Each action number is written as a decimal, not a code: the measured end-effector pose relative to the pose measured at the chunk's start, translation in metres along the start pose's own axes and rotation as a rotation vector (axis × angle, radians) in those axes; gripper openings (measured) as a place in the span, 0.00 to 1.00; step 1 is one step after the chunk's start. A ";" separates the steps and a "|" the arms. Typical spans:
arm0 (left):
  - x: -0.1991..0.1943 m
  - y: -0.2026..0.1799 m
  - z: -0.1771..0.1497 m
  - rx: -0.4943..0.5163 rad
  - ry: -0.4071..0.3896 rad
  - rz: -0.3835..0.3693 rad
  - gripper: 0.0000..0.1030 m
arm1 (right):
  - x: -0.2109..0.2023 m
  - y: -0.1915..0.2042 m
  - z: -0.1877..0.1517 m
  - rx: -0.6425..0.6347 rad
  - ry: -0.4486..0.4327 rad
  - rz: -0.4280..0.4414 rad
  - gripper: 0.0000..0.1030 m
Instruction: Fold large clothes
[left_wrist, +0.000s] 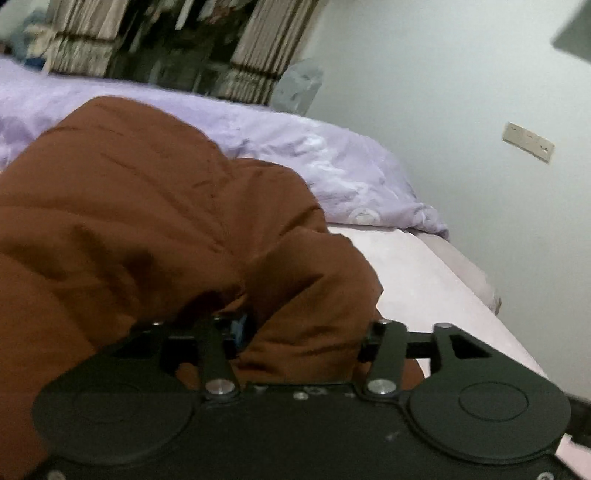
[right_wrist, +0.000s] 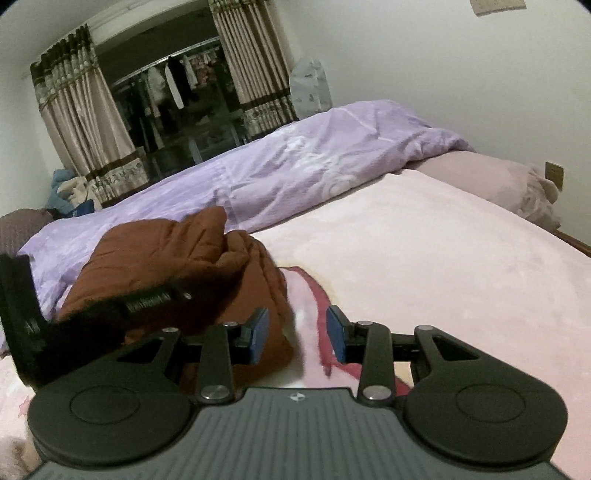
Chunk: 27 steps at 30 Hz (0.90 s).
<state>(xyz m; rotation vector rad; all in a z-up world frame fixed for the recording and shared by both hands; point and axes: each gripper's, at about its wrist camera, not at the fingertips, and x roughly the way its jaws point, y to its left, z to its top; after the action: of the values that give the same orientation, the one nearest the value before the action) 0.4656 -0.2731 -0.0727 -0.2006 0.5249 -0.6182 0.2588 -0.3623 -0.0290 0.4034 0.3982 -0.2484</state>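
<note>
Folding is judged to be partly done: the brown padded garment (right_wrist: 177, 266) is seen bunched into a thick mound on the pink bed sheet (right_wrist: 424, 258), just in front of the lilac duvet (right_wrist: 295, 162) that is heaped along the far side of the bed.

The left gripper (left_wrist: 306, 332) is pushed into the near edge of the garment. Its jaws stand well apart with a fold of brown cloth between them; whether the pads press on that cloth cannot be told, since both pads are largely buried.

The right gripper (right_wrist: 297, 332) is held beside the garment, on its right. Its blue pads are parted and nothing is held between them; only the sheet is seen through the gap.

Risks judged from this position:
- The mound may spring open if the left grip is lost, because padded cloth resists creasing.
- A layer may be dragged askew if only the top fold is caught.
- The sheet may be pinched together with the garment if the right jaws are closed too low.
</note>
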 end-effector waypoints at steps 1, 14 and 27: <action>-0.001 0.001 0.004 -0.019 0.008 -0.029 0.63 | 0.000 -0.001 0.000 0.001 -0.002 0.005 0.42; -0.131 0.028 0.032 -0.042 -0.083 -0.058 0.70 | -0.020 0.004 0.002 0.137 0.012 0.244 0.75; -0.127 0.079 -0.031 0.030 0.055 0.176 0.70 | 0.063 0.018 0.006 0.428 0.167 0.295 0.82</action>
<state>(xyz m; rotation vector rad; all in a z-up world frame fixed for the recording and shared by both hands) 0.4014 -0.1343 -0.0732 -0.1083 0.5790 -0.4602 0.3223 -0.3587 -0.0446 0.8997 0.4437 -0.0081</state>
